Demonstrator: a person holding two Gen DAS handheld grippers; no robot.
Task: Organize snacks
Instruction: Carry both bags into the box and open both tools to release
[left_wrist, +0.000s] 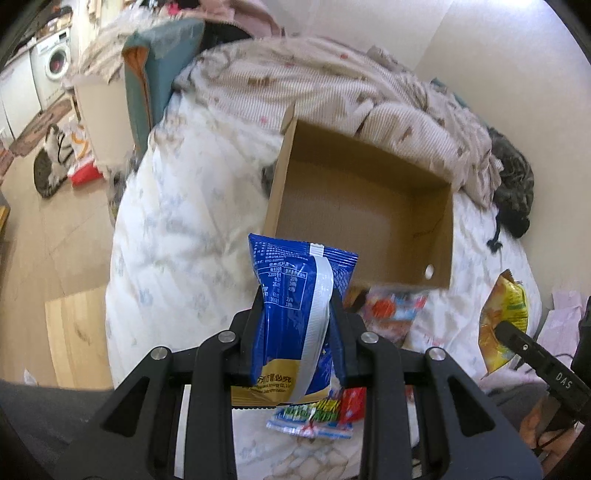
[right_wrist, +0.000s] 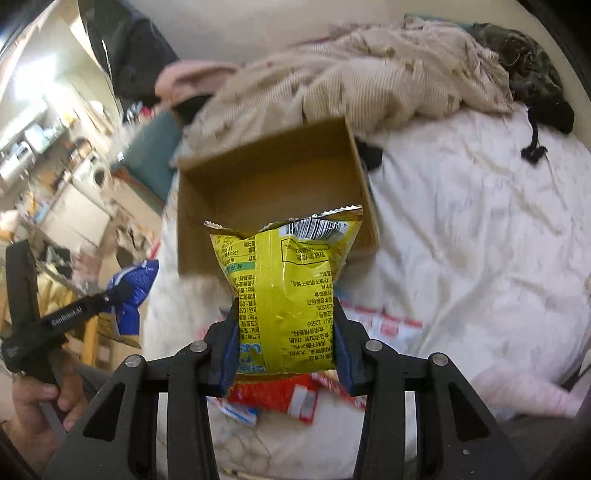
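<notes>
Cardboard open brown box (left_wrist: 362, 206), centre frame, empty. Left tongs (left_wrist: 297, 314) clamped on blue foil snack packet (left_wrist: 299, 295); right tongs (right_wrist: 284, 325) clamped on yellow foil snack packet (right_wrist: 284, 280). Step: carrying; next, likely release both over box.

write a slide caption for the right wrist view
Right claw shut on a yellow snack bag, held in front of an open cardboard box on the bed.

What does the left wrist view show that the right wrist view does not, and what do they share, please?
Only the left wrist view shows the left gripper shut on the blue snack bag, plus a cat on the floor.

Only the right wrist view shows the right gripper shut on the yellow snack bag, with the barcode visible, and a hand.

Both show the cardboard box on the bed, with nothing visible inside.
</notes>
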